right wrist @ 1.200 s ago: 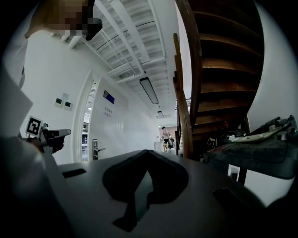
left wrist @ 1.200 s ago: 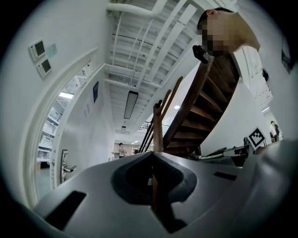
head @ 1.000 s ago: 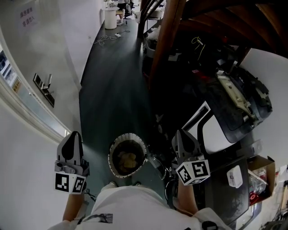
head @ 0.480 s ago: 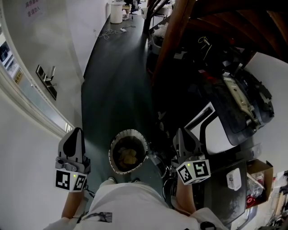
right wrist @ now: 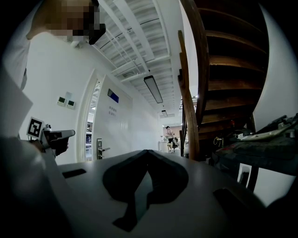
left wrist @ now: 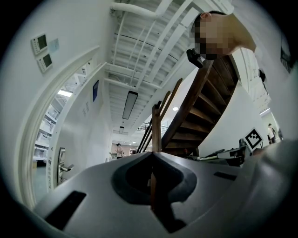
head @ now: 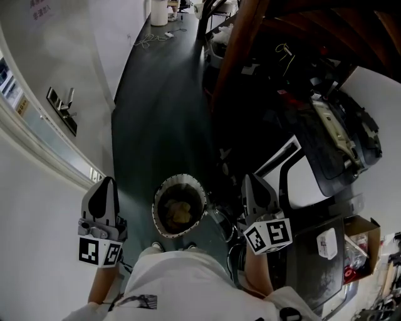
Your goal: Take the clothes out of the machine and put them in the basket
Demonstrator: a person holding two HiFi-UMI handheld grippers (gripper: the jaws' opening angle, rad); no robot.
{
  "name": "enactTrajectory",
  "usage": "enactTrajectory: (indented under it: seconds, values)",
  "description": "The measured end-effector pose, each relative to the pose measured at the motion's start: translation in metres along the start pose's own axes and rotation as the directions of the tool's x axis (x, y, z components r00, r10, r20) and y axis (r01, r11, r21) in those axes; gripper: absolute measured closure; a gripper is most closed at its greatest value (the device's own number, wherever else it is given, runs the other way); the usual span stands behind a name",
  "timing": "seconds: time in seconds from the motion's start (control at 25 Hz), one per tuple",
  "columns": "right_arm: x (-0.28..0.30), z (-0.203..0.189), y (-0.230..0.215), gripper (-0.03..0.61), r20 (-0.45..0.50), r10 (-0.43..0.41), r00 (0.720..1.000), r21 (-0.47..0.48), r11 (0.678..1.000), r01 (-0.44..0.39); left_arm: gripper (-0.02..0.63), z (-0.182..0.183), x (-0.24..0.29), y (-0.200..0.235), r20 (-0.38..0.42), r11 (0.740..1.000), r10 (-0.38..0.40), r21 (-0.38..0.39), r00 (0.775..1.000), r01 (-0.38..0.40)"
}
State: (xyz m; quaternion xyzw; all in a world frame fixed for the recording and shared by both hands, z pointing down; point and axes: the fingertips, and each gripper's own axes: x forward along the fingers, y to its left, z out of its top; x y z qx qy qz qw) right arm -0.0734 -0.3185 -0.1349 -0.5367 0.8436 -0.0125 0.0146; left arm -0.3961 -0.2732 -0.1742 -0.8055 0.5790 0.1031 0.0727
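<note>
A round basket [head: 160, 199] stands on the dark floor just ahead of my feet, with yellowish clothes [head: 182, 212] lying in it. The white machine with a black front [head: 302, 187] is at the right, its inside hidden from here. My left gripper [head: 104, 184] hangs left of the basket, shut and empty. Right of the basket, between it and the machine, my right gripper [head: 253, 181] is also shut and empty. In the left gripper view the left gripper [left wrist: 152, 155] points at a stair post. In the right gripper view the right gripper [right wrist: 148, 152] points level down the corridor.
A wooden staircase [head: 241, 44] rises above the machine, with dark clutter under it. A white wall with a door handle [head: 61, 105] runs along the left. A cardboard box [head: 364, 234] sits at the far right. The floor corridor [head: 156, 119] stretches ahead to a white bin [head: 158, 10].
My right gripper has edged slightly forward beside the basket. The left gripper has kept its place. Both stay shut and empty.
</note>
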Motion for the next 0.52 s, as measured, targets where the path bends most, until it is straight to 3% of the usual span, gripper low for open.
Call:
enactTrajectory:
  seconds: [0.52]
  values:
    - [0.01,0.001,0.015,0.565,-0.007,0.021,1.0,-0.032,0.999,-0.021,0.6,-0.003,-0.001,0.006,0.011,1.0,0.002,-0.015,1.0,-0.002]
